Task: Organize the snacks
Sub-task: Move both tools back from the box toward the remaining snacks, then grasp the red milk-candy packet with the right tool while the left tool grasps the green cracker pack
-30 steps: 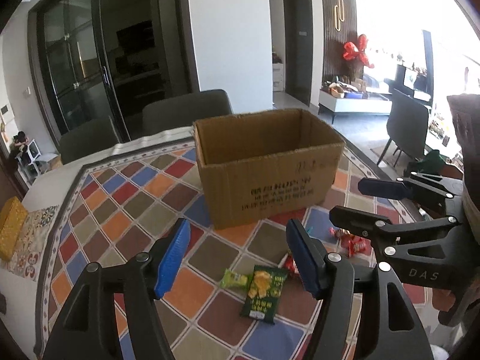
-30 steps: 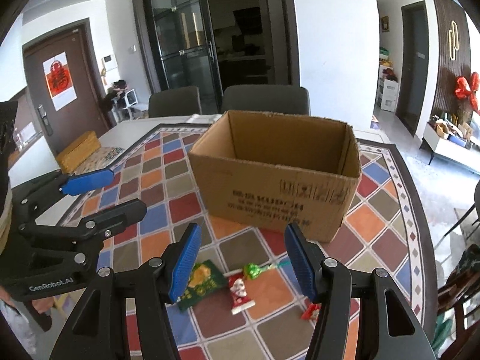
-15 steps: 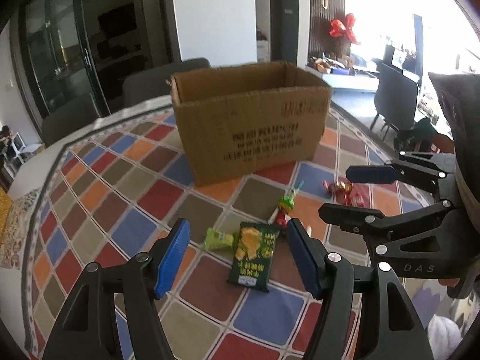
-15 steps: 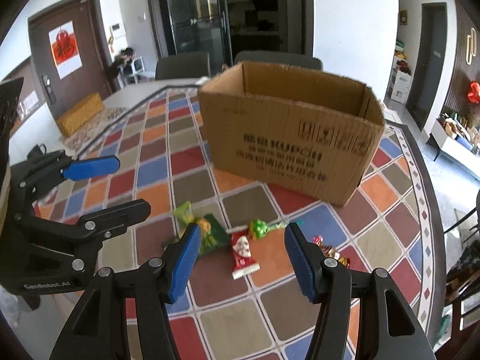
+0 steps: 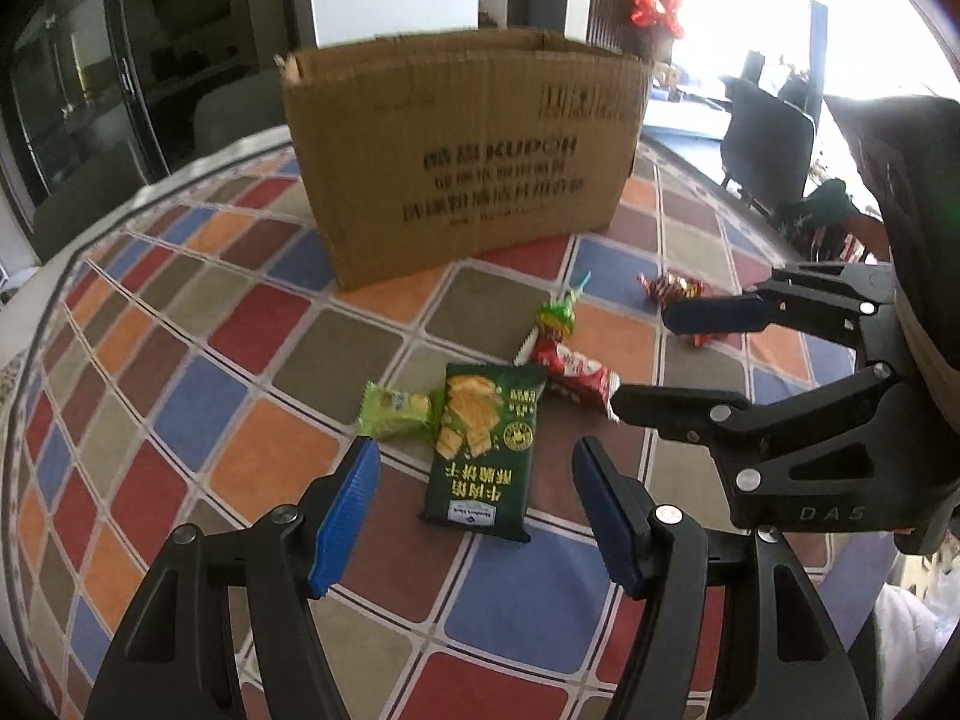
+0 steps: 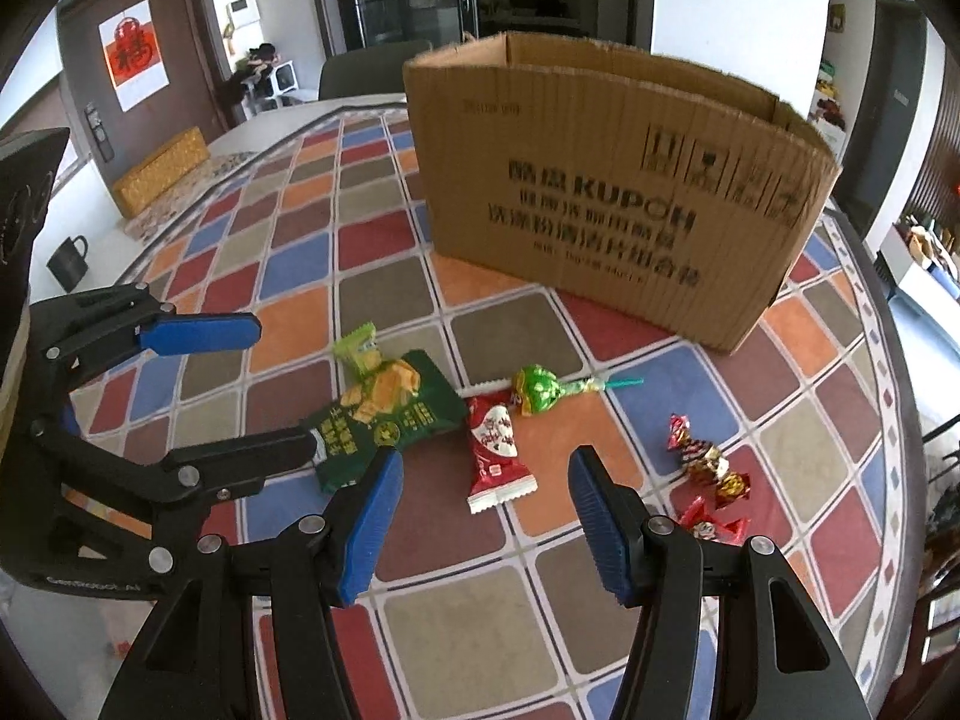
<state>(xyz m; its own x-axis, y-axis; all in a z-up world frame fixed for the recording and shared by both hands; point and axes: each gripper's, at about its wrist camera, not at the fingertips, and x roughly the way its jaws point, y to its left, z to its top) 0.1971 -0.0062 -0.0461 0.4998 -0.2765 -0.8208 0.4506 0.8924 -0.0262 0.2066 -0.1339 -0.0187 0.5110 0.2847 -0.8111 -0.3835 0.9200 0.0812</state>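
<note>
An open cardboard box (image 5: 462, 150) (image 6: 612, 180) stands on the checkered tablecloth. In front of it lie a dark green snack bag (image 5: 486, 450) (image 6: 390, 414), a light green packet (image 5: 393, 411) (image 6: 357, 351), a red packet (image 5: 576, 372) (image 6: 495, 450), a green lollipop (image 5: 555, 315) (image 6: 540, 390) and red wrapped candies (image 5: 672, 288) (image 6: 708, 468). My left gripper (image 5: 474, 516) is open, low, just before the green bag; it also shows in the right wrist view (image 6: 240, 384). My right gripper (image 6: 480, 522) is open before the red packet; it also shows in the left wrist view (image 5: 648, 360).
A yellow box (image 6: 162, 171) and a black mug (image 6: 69, 258) sit at the table's far left. Dark chairs (image 6: 360, 69) stand behind the table. The table edge curves along the right (image 6: 900, 390).
Both grippers have moved down and forward toward the snacks; the box and snacks look larger and closer. Both stay open.
</note>
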